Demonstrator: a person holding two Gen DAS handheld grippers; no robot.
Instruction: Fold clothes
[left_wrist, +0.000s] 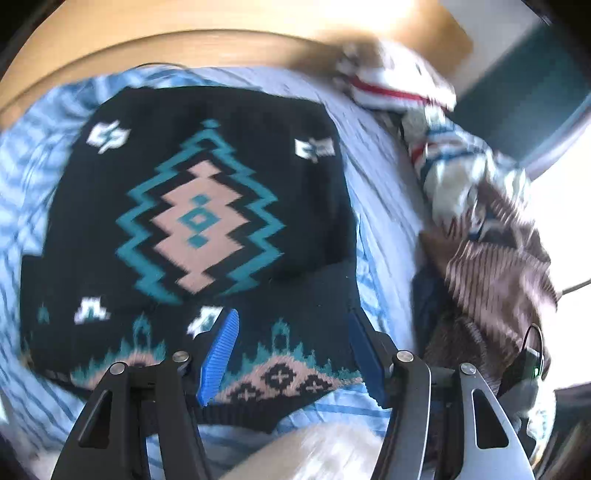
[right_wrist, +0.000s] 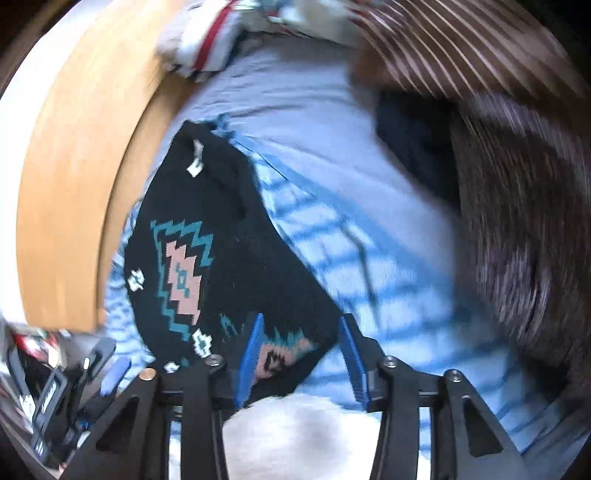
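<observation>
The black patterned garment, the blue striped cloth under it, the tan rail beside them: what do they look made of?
Black patterned garment: probably knitted yarn, matte; its teal and pink motifs have stepped, blocky edges like knit-in colourwork. Blue striped cloth: thin woven fabric, perhaps cotton; it creases softly. Tan rail: likely wood or wood-look laminate, smooth with a slight sheen; motion blur hides any grain.

The right gripper (right_wrist: 301, 354) hangs with jaws apart over a black patterned sweater (right_wrist: 221, 251). Beneath it lies a blue striped sheet (right_wrist: 369, 258) — a wooden headboard (right_wrist: 70, 192) curves alongside.
</observation>
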